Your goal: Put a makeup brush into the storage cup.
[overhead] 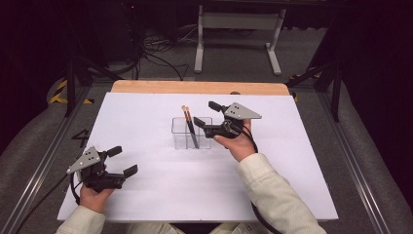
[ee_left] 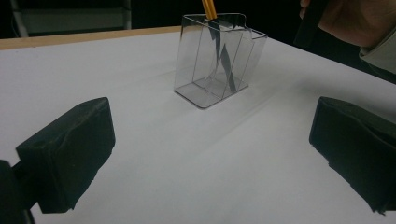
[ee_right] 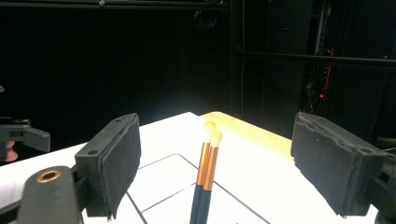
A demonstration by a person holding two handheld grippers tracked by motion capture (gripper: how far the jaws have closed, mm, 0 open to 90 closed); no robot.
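A clear plastic holder (overhead: 181, 132) with compartments stands mid-table on the white sheet. Two makeup brushes (overhead: 189, 122), with black handles, copper ferrules and pale tips, lean together inside it. My right gripper (overhead: 207, 113) hovers just right of the brush tops, open, touching neither. In the right gripper view the brushes (ee_right: 208, 158) rise between the wide-apart pads (ee_right: 119, 163), above the holder's rim (ee_right: 163, 161). My left gripper (overhead: 122, 161) rests open near the front left corner with nothing in it. The left gripper view looks across bare sheet at the holder (ee_left: 201, 60) between its open jaws.
A wooden table edge (overhead: 195, 87) runs behind the white sheet (overhead: 292, 170). A white metal stand (overhead: 238, 22) and loose cables (overhead: 156, 53) sit on the floor beyond. Metal rails (overhead: 360, 161) flank the table. The surroundings are dark.
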